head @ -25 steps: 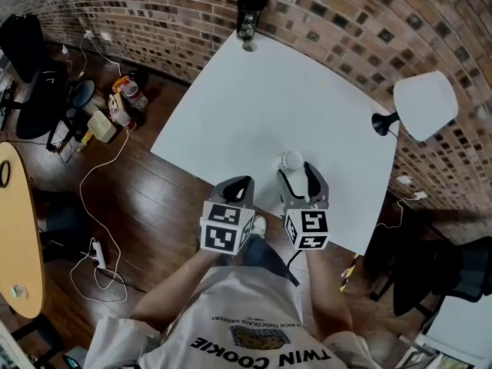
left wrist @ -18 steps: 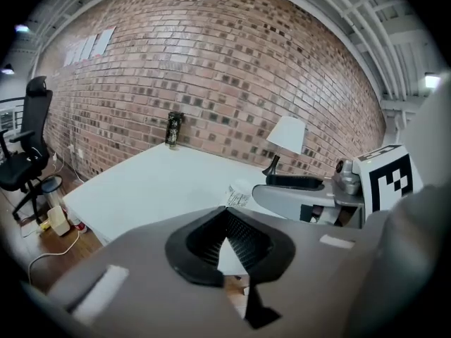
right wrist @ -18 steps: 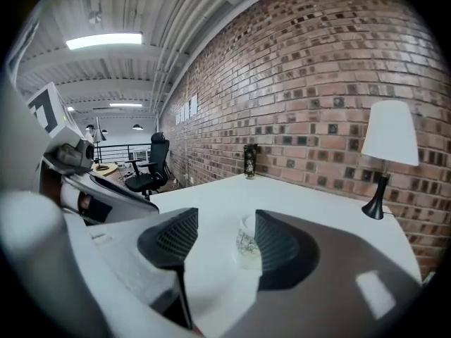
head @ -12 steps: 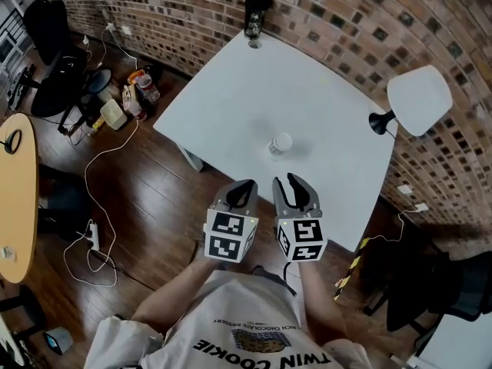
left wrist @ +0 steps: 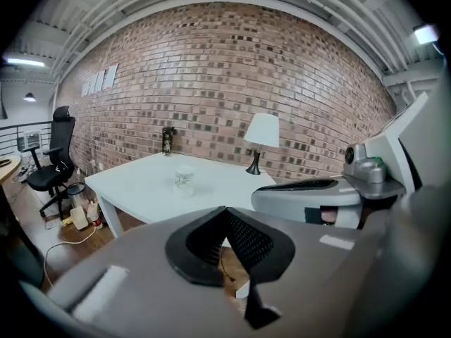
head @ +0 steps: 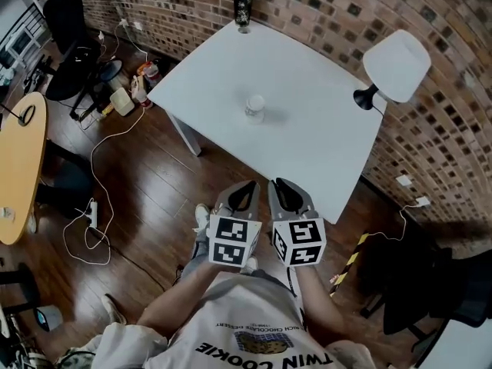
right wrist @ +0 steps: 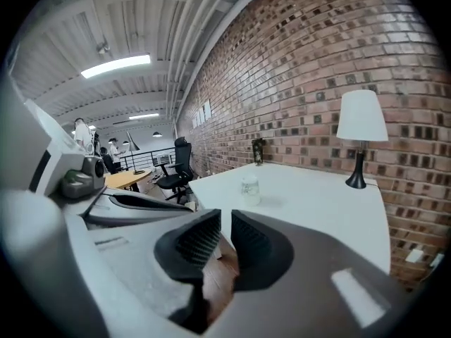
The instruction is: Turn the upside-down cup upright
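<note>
A small clear cup stands alone on the white table; it also shows far ahead in the left gripper view and the right gripper view. Both grippers hang side by side over the wooden floor, well short of the table's near edge. My left gripper is shut, its pads meeting with nothing between them. My right gripper is closing, with a narrow gap left between its pads and nothing in it.
A white-shaded lamp stands at the table's right edge, and a dark bottle at its far corner by the brick wall. Cables and clutter lie on the floor at left, near a round wooden table.
Both grippers have drawn back together from the table to over the floor. The right gripper, which stood around the cup, has left it on the table, and its jaws have narrowed.
</note>
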`<action>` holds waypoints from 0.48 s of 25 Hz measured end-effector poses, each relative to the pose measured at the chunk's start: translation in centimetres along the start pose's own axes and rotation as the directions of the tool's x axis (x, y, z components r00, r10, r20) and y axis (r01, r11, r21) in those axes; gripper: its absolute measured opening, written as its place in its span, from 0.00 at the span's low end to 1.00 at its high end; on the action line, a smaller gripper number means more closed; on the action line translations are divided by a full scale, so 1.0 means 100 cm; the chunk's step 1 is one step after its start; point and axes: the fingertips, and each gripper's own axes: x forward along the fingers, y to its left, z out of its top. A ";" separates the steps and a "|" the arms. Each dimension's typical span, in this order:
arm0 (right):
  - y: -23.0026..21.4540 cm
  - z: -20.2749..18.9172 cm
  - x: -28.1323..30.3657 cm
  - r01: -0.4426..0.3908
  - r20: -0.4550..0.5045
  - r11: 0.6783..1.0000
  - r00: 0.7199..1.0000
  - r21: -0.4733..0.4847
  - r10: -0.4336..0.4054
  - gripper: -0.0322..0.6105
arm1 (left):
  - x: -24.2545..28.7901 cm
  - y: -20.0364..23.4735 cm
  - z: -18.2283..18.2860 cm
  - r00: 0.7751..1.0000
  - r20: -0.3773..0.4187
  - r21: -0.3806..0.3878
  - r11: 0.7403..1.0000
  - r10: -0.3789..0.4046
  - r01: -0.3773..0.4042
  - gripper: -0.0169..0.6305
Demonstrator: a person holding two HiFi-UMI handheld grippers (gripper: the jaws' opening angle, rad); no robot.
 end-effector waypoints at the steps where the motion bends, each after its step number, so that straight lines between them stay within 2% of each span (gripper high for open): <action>1: 0.001 -0.004 -0.010 -0.008 -0.002 1.000 1.000 0.011 0.008 0.12 | -0.007 -0.010 -0.002 1.000 0.002 0.003 1.000 0.007 -0.007 0.03; 6: 0.016 -0.012 -0.047 -0.042 0.006 0.999 0.999 0.003 0.042 0.11 | -0.038 -0.040 -0.007 1.000 0.014 0.011 1.000 0.025 -0.025 0.03; 12: 0.042 -0.015 -0.071 -0.056 0.022 0.998 0.998 -0.001 0.056 0.11 | -0.073 -0.046 -0.015 0.999 0.019 0.004 0.999 0.034 -0.034 0.03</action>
